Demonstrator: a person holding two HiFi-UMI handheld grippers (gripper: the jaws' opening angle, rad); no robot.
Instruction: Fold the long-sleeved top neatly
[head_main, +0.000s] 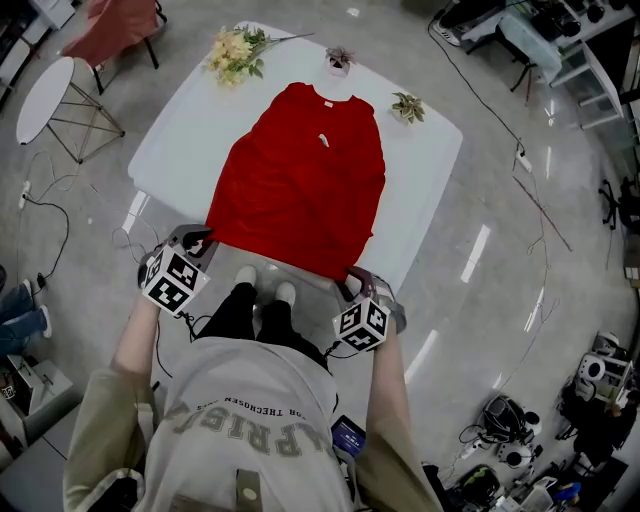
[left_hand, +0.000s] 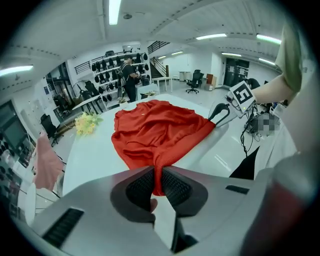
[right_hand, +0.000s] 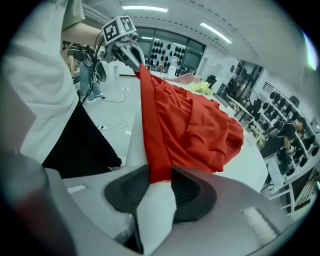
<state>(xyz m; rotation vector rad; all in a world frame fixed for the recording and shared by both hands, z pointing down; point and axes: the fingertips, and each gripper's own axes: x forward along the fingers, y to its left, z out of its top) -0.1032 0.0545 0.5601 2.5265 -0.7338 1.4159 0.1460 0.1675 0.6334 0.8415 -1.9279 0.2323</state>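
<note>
While both hand-held grippers sit at its near edge, the white table (head_main: 190, 130) reaches away ahead of their jaws, set cornerwise to the person (head_main: 250, 420), who stands right behind the grippers with an arm running down to each. Spread across the table in front of the jaws lies the red long-sleeved top (head_main: 300, 180), its collar at the end farthest from the grippers and its hem at the end nearest them, so that the hem spans the gap from one gripper to the other. The left gripper (head_main: 200, 238) is clenched on the hem's left corner: in the left gripper view a bunched fold of red cloth is pinched tight between the two ribbed pads, and the cloth rises off the table toward them. The right gripper (head_main: 352, 275) grasps the hem's right corner, with the flat red edge filling the gap between its pads and pressed on both sides; from there the hem runs in a straight band to the left gripper's jaws. Each gripper carries its marker cube (head_main: 172, 280) on the side nearer the person. Far beyond the left gripper, past the top's shoulder, lie yellow flowers (head_main: 232, 52); two small potted plants (head_main: 339, 58) stand beyond the collar and far ahead of the right gripper. Smallest is a white mark (head_main: 322, 140) on the top's chest, too small to identify.
</note>
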